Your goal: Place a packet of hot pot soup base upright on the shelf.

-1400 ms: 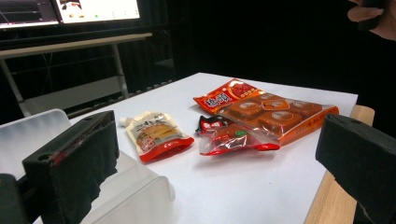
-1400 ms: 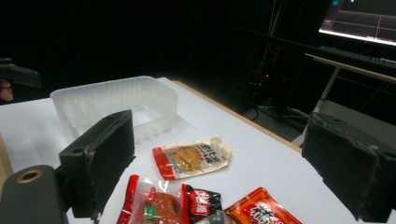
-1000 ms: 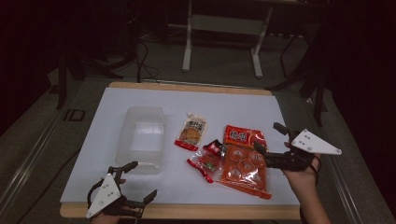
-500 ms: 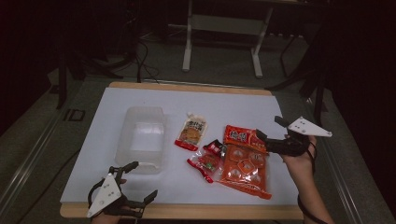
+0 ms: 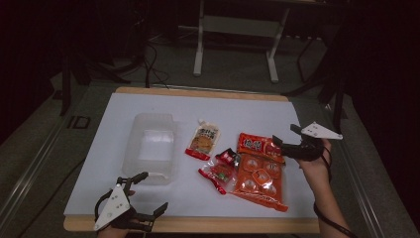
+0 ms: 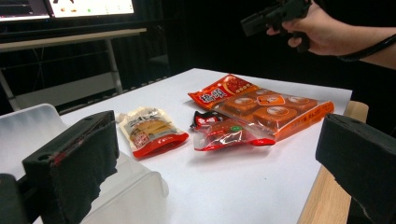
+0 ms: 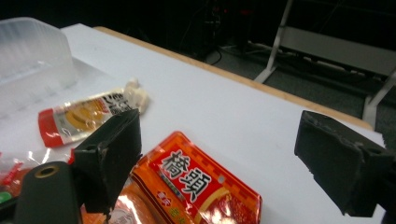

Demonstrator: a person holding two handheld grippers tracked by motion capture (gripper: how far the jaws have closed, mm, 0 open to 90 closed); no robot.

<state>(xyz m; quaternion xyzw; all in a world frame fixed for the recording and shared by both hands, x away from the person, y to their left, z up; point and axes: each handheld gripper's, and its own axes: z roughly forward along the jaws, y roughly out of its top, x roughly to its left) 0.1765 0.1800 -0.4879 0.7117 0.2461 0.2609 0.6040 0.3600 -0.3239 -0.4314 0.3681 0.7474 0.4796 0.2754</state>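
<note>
A: Your right gripper [image 5: 284, 140] is coming down over the red header of the orange snack pack [image 5: 258, 171], jaws wide but just starting to narrow, nothing between them.

B: And the left gripper [image 5: 150, 196]?

A: It's idling wide open and empty at the near edge, by the clear container [image 5: 151, 147]. You're wanting to pinch the flat header squarely, not the bulging pockets.

The red snack pack [image 7: 198, 191] bears two large white Chinese characters, 橋頭; the other wrappers' print is too small to read.
</note>
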